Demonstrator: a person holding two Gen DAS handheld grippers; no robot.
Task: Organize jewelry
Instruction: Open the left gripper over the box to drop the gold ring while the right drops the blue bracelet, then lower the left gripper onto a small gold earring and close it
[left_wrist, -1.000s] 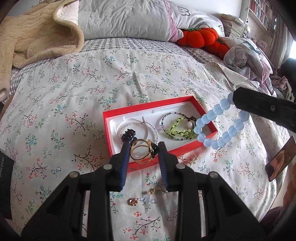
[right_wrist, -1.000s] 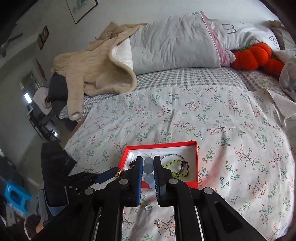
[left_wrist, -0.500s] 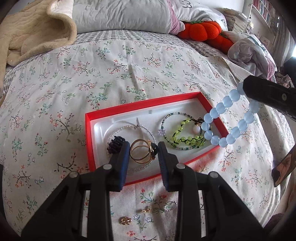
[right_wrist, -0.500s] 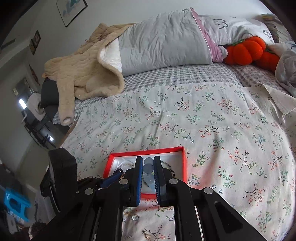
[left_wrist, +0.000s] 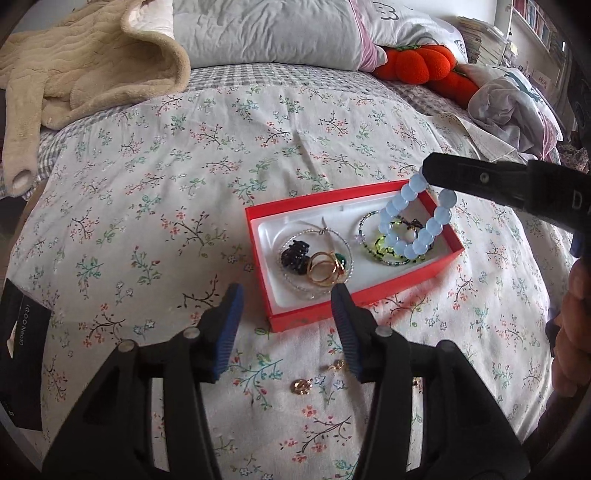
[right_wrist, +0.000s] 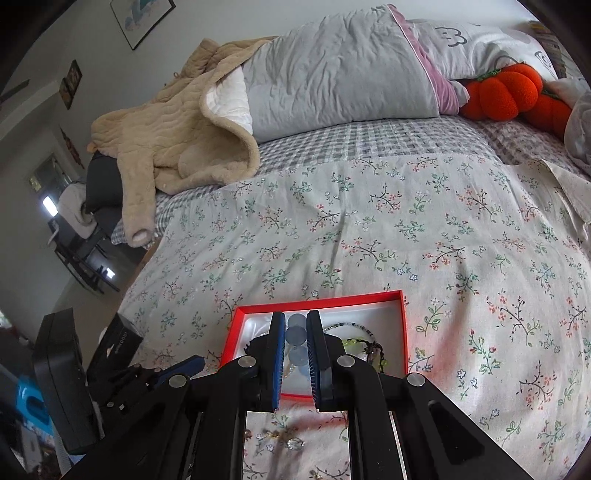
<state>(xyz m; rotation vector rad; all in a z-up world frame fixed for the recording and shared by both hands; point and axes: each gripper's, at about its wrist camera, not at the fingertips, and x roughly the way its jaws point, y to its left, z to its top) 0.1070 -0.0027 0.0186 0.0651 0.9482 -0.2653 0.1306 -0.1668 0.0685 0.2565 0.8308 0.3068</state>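
the task looks well along but not finished. the red box (left_wrist: 448, 258) on the floral bedspread (left_wrist: 221, 147) already holds a gold ring bundle (left_wrist: 327, 267), a dark hair clip (left_wrist: 293, 254), a thin silver hoop (left_wrist: 317, 291) around them, and a green beaded bracelet (left_wrist: 384, 247) on its right side. still outside the box, on the bedspread in front of it, lie small gold earrings (left_wrist: 302, 386) and another little gold piece (left_wrist: 338, 366); the right wrist view also shows a few small bits (right_wrist: 291, 441) there, too blurred to name.

the right gripper (right_wrist: 295, 347) has its jaws closed on the pale blue bead bracelet (left_wrist: 417, 221), which hangs from the tips over the right end of the box, its lower beads over the green bracelet; whether they touch it cannot be told. setting it down seems the step in hand.

the left gripper (left_wrist: 288, 295) has its jaws spread wide and holds nothing. it sits at the near edge of the box, with the gold rings just beyond its right tip and the loose earrings below and between its fingers.
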